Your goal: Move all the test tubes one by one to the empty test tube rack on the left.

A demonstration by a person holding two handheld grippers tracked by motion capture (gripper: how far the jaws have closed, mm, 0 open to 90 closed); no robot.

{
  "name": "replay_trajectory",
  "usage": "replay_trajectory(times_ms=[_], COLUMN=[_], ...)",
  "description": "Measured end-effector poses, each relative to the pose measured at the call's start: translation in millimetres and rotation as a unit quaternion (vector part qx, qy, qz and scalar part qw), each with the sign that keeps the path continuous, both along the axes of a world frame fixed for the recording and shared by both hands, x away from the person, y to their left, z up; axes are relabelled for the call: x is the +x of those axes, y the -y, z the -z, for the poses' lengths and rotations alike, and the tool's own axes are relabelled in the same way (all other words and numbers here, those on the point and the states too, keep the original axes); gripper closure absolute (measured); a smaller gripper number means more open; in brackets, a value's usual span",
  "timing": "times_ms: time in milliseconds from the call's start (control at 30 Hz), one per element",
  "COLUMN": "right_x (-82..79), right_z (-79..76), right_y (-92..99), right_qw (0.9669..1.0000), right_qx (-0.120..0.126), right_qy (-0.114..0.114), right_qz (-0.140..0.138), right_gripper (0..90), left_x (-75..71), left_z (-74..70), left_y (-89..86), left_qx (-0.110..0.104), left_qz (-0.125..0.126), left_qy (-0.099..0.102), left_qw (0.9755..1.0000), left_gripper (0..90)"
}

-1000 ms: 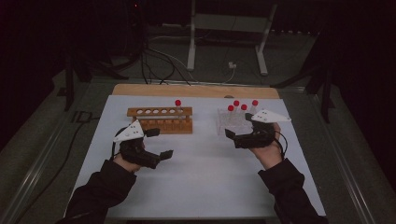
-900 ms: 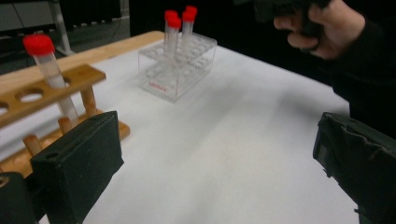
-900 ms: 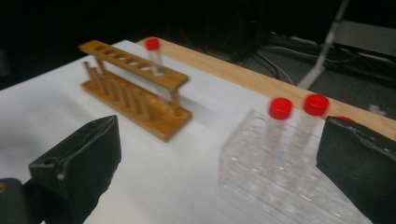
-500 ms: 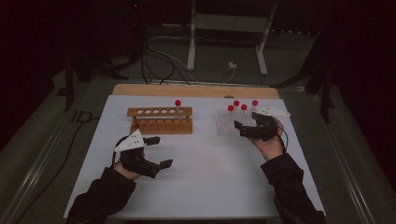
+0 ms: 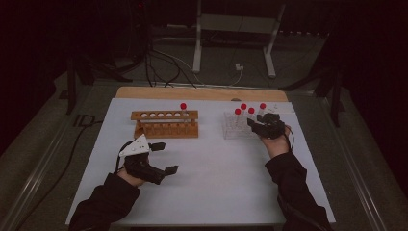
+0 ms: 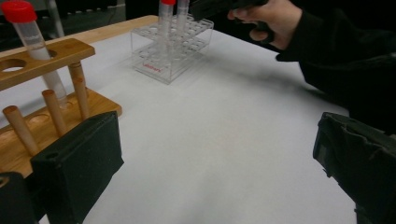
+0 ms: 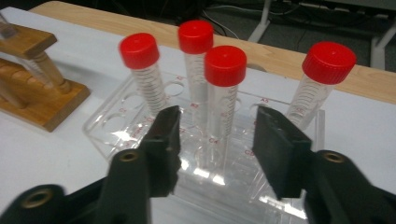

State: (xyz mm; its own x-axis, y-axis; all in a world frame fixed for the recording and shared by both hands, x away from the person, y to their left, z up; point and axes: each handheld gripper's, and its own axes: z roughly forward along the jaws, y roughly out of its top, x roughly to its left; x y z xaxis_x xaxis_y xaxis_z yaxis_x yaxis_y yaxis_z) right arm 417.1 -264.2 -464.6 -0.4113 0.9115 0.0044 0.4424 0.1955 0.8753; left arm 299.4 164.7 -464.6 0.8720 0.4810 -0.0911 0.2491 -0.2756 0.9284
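Observation:
A clear plastic rack (image 5: pixel 230 131) stands at the table's back right and holds several red-capped tubes (image 5: pixel 237 111). My right gripper (image 5: pixel 256 123) is at the rack's right side. In the right gripper view it is open (image 7: pixel 218 119), its jaws standing either side of the nearest tube (image 7: pixel 225 65) without touching it. A wooden rack (image 5: pixel 163 124) at the back left holds one red-capped tube (image 5: pixel 183 107) at its right end. My left gripper (image 5: pixel 166 158) is open wide over the white table, in front of the wooden rack (image 6: pixel 42 107), with nothing between its jaws (image 6: pixel 219 163).
A white sheet (image 5: pixel 216 183) covers the table, and a wooden strip (image 5: pixel 202 93) runs along its far edge. Cables (image 5: pixel 168 62) and a metal stand (image 5: pixel 233 29) lie on the dark floor beyond. The other hand (image 6: pixel 271 18) appears at the clear rack (image 6: pixel 173 46) in the left gripper view.
My right gripper has moved forward up to the clear rack, its jaws now around a tube. My left gripper has drawn back from the wooden rack toward the near edge.

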Motion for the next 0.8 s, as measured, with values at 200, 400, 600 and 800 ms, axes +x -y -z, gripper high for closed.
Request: replay_trajectory(times_ms=[200, 400, 600, 800], right_x=[10.3, 16.4, 19.5, 19.6], right_z=[3.8, 7.5, 10.3, 11.1], right_y=[-1.0, -5.1, -7.0, -7.8], right_qw=[1.0000, 0.9998, 0.9998, 0.9998], right_qx=[-0.001, 0.003, -0.003, -0.004], right_qy=[-0.008, -0.017, -0.021, -0.017], right_qz=[0.002, -0.003, 0.008, 0.013], right_gripper=[59.9, 65.9, 73.2, 74.5], left_x=[-0.2, 0.1, -0.3, 0.0], left_z=[-0.9, -0.9, -1.7, -0.8], left_y=[-0.8, -1.6, -1.8, -1.0], left_qx=[-0.003, -0.004, -0.005, -0.005], left_qz=[-0.001, -0.001, -0.003, 0.000], left_qy=[0.001, 0.001, 0.003, -0.001], left_qw=[1.0000, 1.0000, 1.0000, 1.0000], left_gripper=[2.1, 2.1, 2.1, 2.1])
